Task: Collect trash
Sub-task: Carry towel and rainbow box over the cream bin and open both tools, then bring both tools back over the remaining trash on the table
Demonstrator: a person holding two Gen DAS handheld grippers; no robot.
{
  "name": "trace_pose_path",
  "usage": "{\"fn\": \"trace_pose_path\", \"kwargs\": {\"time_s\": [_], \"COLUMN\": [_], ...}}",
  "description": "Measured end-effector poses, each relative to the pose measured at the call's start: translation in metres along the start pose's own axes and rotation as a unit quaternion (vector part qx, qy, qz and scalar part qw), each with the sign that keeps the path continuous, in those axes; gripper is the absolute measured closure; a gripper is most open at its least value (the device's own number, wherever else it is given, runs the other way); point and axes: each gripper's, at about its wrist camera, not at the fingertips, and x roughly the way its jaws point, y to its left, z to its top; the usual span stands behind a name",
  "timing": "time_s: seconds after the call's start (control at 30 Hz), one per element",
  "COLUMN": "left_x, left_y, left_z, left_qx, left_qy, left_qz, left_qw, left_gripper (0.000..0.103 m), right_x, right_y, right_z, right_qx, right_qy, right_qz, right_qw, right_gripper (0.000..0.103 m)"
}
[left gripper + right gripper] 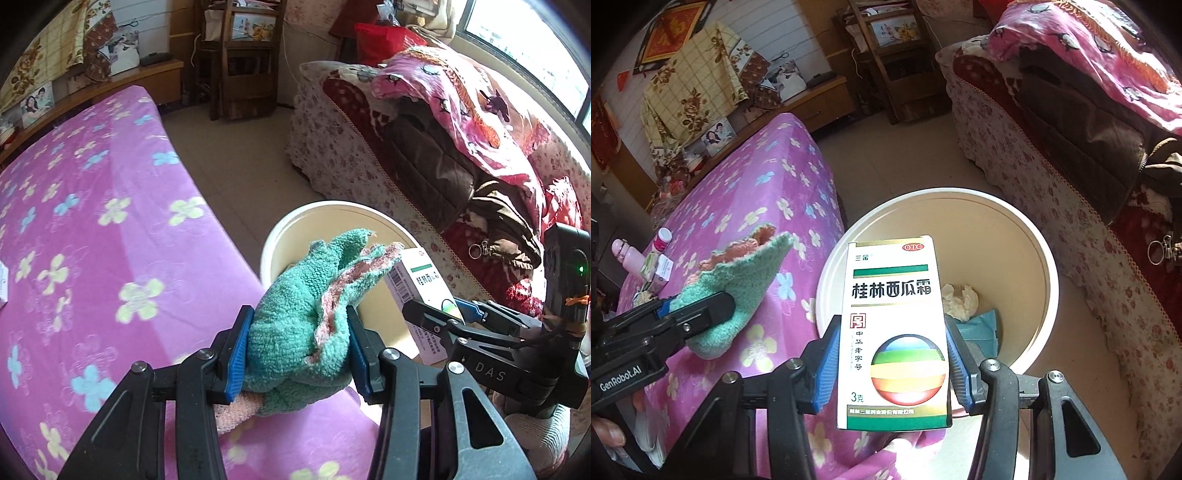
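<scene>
My left gripper (297, 347) is shut on a green cloth with a pink lining (310, 314), held beside the rim of a cream bucket (295, 221). It also shows in the right wrist view (701, 314), cloth (738, 280) over the bed edge. My right gripper (892, 354) is shut on a white medicine box (895, 332) above the bucket (1015, 229). The box also shows in the left wrist view (421, 291). Crumpled tissue (960, 299) and a teal piece (979, 328) lie in the bucket.
A bed with a purple flowered cover (92, 221) lies left of the bucket. A pink bottle (626, 258) and small boxes (659, 271) stand on it. A sofa with floral cover and clothes (443, 158) is on the right. A wooden shelf (240, 55) stands at the back.
</scene>
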Motion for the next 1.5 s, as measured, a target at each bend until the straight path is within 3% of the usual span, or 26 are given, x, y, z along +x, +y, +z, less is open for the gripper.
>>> {"fn": "trace_pose_path", "kwargs": {"time_s": [0.33, 0.4, 0.47, 0.57, 1.03, 1.5], "left_x": [0.010, 0.010, 0.008, 0.006, -0.005, -0.036], "left_y": [-0.004, 0.000, 0.002, 0.004, 0.015, 0.041], "left_z": [0.006, 0.006, 0.006, 0.006, -0.003, -0.020], "left_qx": [-0.004, -0.013, -0.022, -0.026, -0.023, -0.027], "left_qy": [0.000, 0.000, -0.003, -0.008, -0.012, -0.037], "left_qz": [-0.024, -0.041, -0.050, -0.053, -0.011, 0.030], "left_qw": [0.9997, 0.9991, 0.9985, 0.9982, 0.9996, 0.9985], "left_gripper": [0.054, 0.049, 0.041, 0.036, 0.036, 0.036], "right_x": [0.010, 0.012, 0.014, 0.013, 0.005, -0.007], "right_y": [-0.014, -0.018, -0.022, -0.024, -0.006, 0.038], "right_z": [0.005, 0.006, 0.006, 0.004, 0.003, -0.004], "right_qx": [0.024, 0.036, 0.049, 0.057, 0.037, -0.004], "right_qy": [0.006, 0.009, 0.012, 0.010, 0.004, -0.009], "right_qz": [-0.011, -0.011, -0.008, -0.008, -0.003, 0.002], "right_qw": [1.000, 0.999, 0.999, 0.998, 0.999, 1.000], "right_gripper": [0.047, 0.045, 0.033, 0.032, 0.032, 0.032]}}
